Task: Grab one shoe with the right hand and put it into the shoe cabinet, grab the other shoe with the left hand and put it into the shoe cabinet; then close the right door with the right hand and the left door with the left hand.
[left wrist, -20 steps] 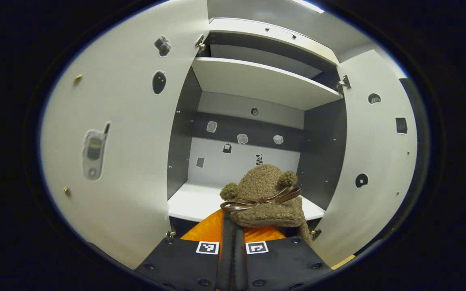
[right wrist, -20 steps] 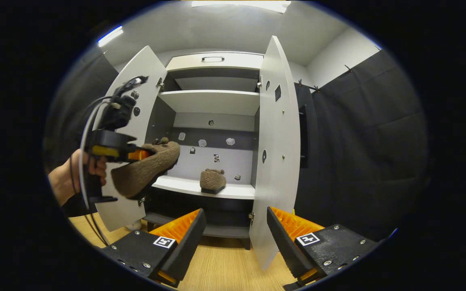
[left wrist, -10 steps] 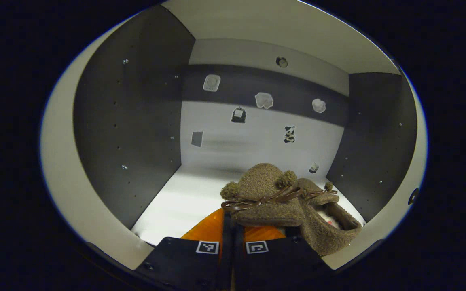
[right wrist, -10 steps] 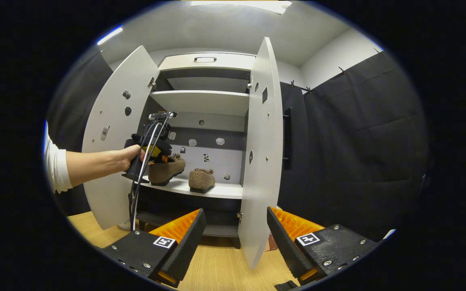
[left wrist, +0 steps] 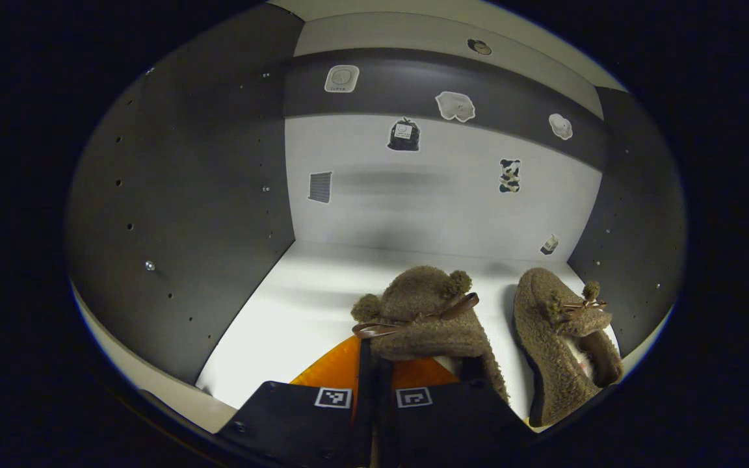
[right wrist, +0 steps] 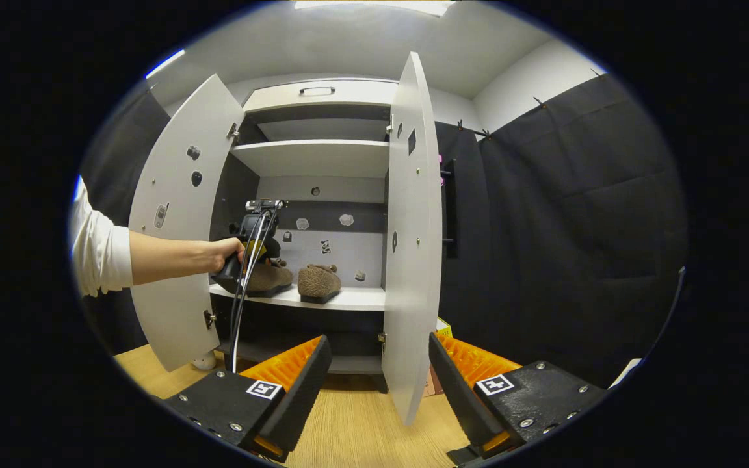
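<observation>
Shoe number two, a fuzzy brown slipper with pom-poms and a thin ribbon bow (left wrist: 423,318), sits clamped at its heel between the fingers of the left gripper (left wrist: 374,364), which are drawn tight together on it. It is low over the white shelf (left wrist: 296,312) of the open shoe cabinet, near the shelf's front edge; whether its sole touches the shelf I cannot tell. Just beside it, toward the shelf's right end, lies the matching brown fuzzy slipper (left wrist: 560,331), apart from the first. Behind both, small stickers (left wrist: 404,134) dot the grey-and-white back panel.

From farther back, the right gripper (right wrist: 374,374) hangs over the wooden floor (right wrist: 355,435) with its fingers spread wide and nothing between them. Beyond it, the white right door (right wrist: 410,247) and white left door (right wrist: 173,221) stand open, and a hand (right wrist: 222,250) reaches in holding the other gripper.
</observation>
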